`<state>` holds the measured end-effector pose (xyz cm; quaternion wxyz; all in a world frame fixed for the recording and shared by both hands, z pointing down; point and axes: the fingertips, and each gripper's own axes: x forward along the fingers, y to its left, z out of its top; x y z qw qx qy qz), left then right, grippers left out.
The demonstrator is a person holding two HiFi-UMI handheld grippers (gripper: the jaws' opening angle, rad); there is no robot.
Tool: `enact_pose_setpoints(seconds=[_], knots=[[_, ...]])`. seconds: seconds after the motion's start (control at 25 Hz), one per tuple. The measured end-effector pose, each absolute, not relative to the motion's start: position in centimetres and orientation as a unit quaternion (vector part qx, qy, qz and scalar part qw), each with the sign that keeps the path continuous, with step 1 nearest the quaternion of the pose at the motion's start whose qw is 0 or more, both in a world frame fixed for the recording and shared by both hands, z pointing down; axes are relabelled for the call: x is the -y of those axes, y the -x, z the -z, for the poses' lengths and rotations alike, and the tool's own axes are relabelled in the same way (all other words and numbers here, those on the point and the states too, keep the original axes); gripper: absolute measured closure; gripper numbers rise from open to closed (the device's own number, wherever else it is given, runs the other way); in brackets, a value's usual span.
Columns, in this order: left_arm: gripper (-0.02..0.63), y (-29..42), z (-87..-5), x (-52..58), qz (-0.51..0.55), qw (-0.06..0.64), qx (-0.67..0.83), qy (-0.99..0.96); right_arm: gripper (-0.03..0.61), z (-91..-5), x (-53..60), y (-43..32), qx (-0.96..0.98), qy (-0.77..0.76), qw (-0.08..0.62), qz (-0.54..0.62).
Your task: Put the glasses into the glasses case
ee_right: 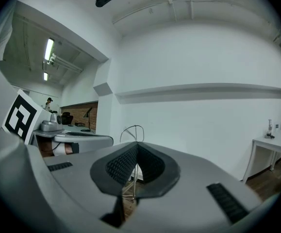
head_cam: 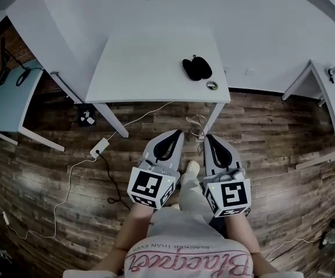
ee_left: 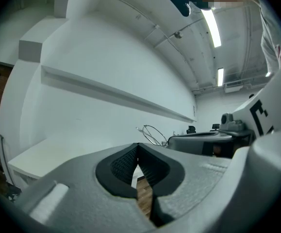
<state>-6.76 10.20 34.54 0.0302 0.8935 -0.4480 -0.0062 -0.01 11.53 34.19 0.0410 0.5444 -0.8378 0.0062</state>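
at the far left a pale side desk (head_cam: 8, 100) stands apart from the main scene, and a white cable (head_cam: 69, 181) trails over the wooden floor (head_cam: 271, 132).

the left hand-held gripper (head_cam: 177, 134) is held low in front of the person, well short of the white worktop (head_cam: 144, 62). its own view shows the pads (ee_left: 125, 161) pressed together at the tips with nothing between them.

toward the worktop's right end lies a dark, two-lobed shape that is probably the glasses case (head_cam: 197, 68) lying open. just beside it, nearer the front edge, sits a small ring-like object (head_cam: 212, 86), too small to identify. the glasses cannot be picked out with certainty at this range. they may be part of the dark shape.

the right hand-held gripper (head_cam: 210, 138) hangs beside the left one, also well apart from the case. its jaws are likewise pressed together and empty.

glasses would likely be light, thin and fragile, with lenses that smear or scratch. the bridge or a temple near the hinge looks the safer hold. the case is probably a stiff shell, best steadied by its rim with the other gripper.
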Motion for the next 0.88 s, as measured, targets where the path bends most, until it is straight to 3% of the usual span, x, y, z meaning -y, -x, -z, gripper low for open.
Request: enact_pose_setpoints(seconds=[0.88], knots=[[0.609,2.3,-34.0,14.8,-0.013,0.015,0.49,-0.871,0.566,-34.2,15.1,-4.7,0.866,-0.498,0.055,0.004]])
